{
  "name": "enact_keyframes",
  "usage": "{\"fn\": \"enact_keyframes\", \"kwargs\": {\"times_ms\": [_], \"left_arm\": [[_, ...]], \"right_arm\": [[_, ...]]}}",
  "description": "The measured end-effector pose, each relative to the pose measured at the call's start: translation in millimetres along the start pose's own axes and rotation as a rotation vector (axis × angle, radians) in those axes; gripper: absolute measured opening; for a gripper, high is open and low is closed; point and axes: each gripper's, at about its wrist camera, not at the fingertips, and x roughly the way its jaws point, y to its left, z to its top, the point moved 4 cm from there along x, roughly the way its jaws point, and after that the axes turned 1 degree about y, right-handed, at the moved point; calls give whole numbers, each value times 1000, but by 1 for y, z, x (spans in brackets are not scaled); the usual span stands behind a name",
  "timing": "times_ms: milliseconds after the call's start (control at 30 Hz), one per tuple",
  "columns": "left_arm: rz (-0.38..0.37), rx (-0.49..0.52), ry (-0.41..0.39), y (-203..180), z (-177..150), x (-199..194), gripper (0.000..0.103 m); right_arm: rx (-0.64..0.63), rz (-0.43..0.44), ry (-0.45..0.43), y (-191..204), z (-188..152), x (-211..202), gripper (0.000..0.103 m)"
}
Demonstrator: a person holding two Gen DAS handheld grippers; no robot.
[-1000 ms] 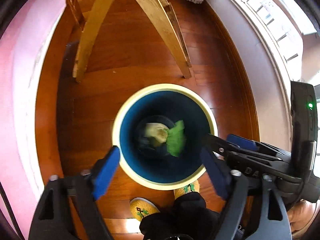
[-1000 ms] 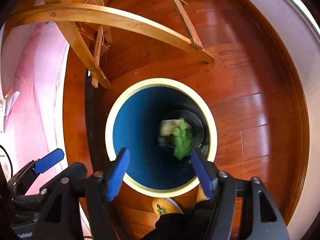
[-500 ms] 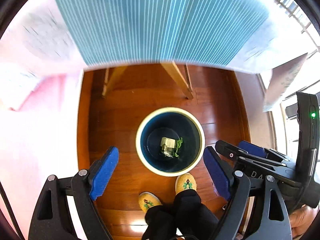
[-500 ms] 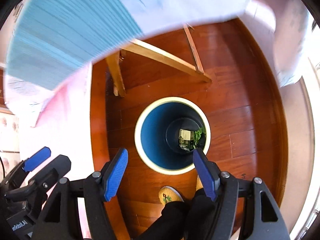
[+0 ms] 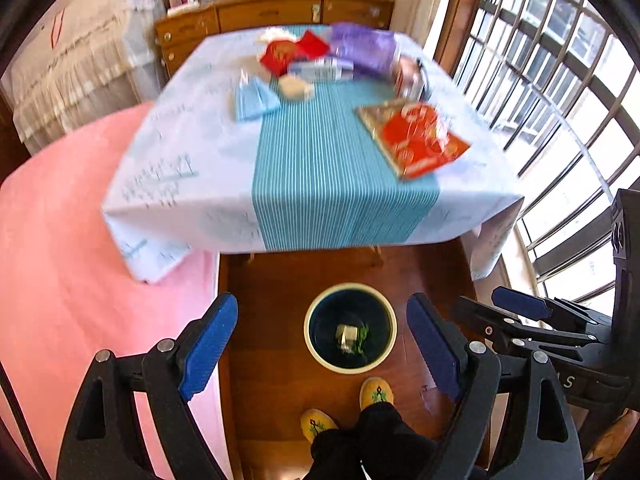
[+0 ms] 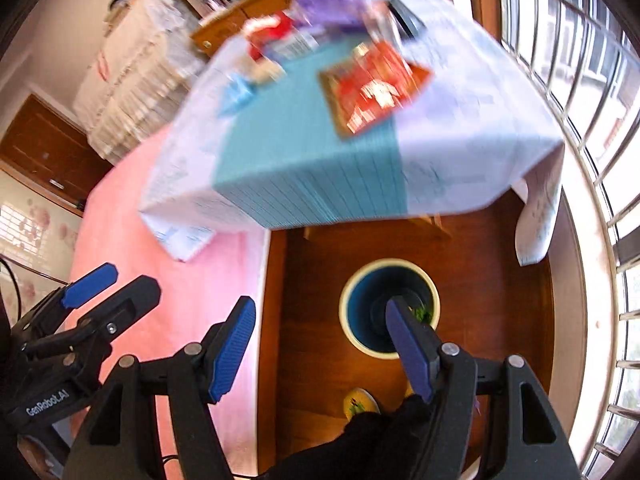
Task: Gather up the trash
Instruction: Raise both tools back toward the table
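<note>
A round bin with a cream rim (image 5: 307, 332) and blue inside stands on the wooden floor far below both grippers. A pale crumpled piece and a green scrap (image 5: 352, 338) lie at its bottom. My left gripper (image 5: 320, 303) is open and empty, high above the bin. My right gripper (image 6: 320, 306) is also open and empty; its right finger covers part of the bin (image 6: 354, 320). On the table's striped cloth (image 5: 320, 184) lie a red-orange packet (image 5: 416, 140), a light blue piece (image 5: 254, 100), a beige lump (image 5: 294, 86), red packets (image 5: 280, 54) and a purple bag (image 5: 364, 46), all blurred.
A pink bedcover (image 5: 60, 260) fills the left side, right up to the table. A wooden dresser (image 5: 272, 12) stands behind the table and a barred window (image 5: 560, 80) runs along the right. A person's yellow slippers (image 5: 376, 392) stand just in front of the bin.
Both grippers have risen from just over the bin to above table height. The bin now looks small, and the table top with its litter has come into view. Both stayed open and empty.
</note>
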Motion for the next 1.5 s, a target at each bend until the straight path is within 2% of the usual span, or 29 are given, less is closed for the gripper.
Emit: {"fn": "enact_keyframes", "kwargs": {"times_ms": [133,367,500,667,833,1000,1167,1300,1433,1500], "left_arm": [[-2,27,-75,4,21,-39,85],[10,49,-208,19,59,-82,85],[9,51,-252,26,76,-95,85],[10,59,-267,31,94,-95,85],[-1,56,-234,32,106,-75,85],[12,23,-219,31,127,-48,85],[7,-9,-150,21,155,-3,85],[19,-58,-48,12,171,45,85],[65,-88,36,4,184,85,85],[83,-118,73,4,189,101,85]], "right_arm": [[-8,-31,-108,16,21,-29,68],[-20,-23,-258,40,57,-69,68],[-41,-52,-308,49,71,-81,68],[-47,-106,-308,45,86,-78,68],[-45,-154,-276,22,102,-57,68],[-79,-186,-204,-6,132,-21,68],[-119,-157,-101,-35,165,30,68],[-148,-132,8,-56,186,74,68],[-190,-77,124,-64,197,110,68],[-268,-47,115,-54,199,116,72]]}}
